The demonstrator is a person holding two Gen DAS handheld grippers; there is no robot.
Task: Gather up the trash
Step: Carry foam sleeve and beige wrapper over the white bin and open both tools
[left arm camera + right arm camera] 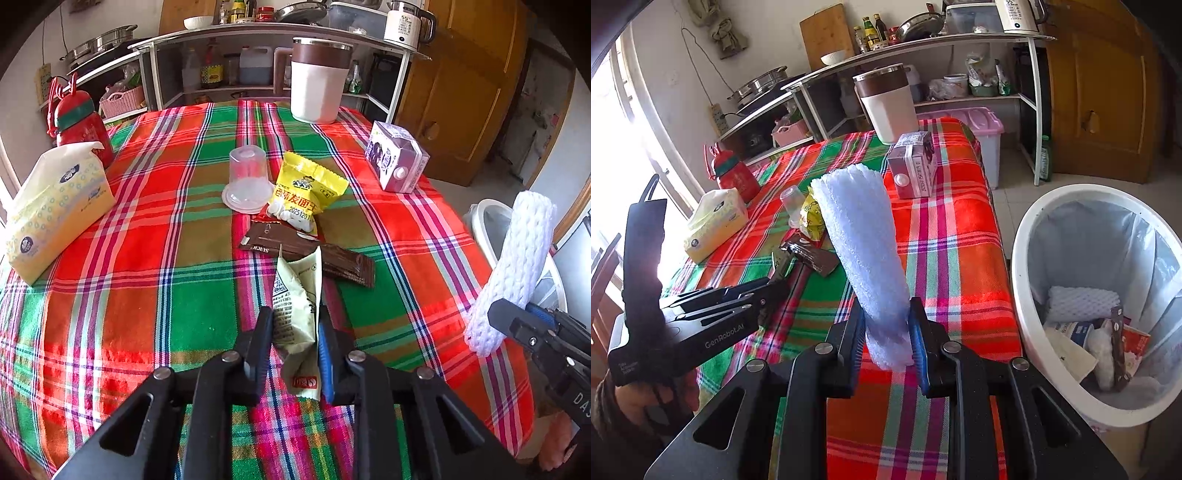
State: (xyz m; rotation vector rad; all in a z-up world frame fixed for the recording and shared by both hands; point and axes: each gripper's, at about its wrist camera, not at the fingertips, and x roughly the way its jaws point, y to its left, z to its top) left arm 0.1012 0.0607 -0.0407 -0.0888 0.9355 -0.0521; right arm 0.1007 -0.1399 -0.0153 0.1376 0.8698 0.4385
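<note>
Nearest the left wrist camera, the left tongs are clamped on a pale green empty wrapper, which stands upright between the pads above the plaid tabletop. The right tongs pinch the lower end of a white foam net sleeve, its free end leaning up and away over the cloth. To that hand's right, on the floor just beside the tabletop's edge, stands the lined white trash bin, already holding some scraps.

Done well, each load should be carried fully over the bin's mouth before the pads part, since both pieces look light and could flutter out. Probably the sleeve goes first, being closer to the bin.

Farther out on the cloth still lie a brown sachet, a yellow snack packet, an upturned clear plastic cup and a purple milk carton.
</note>
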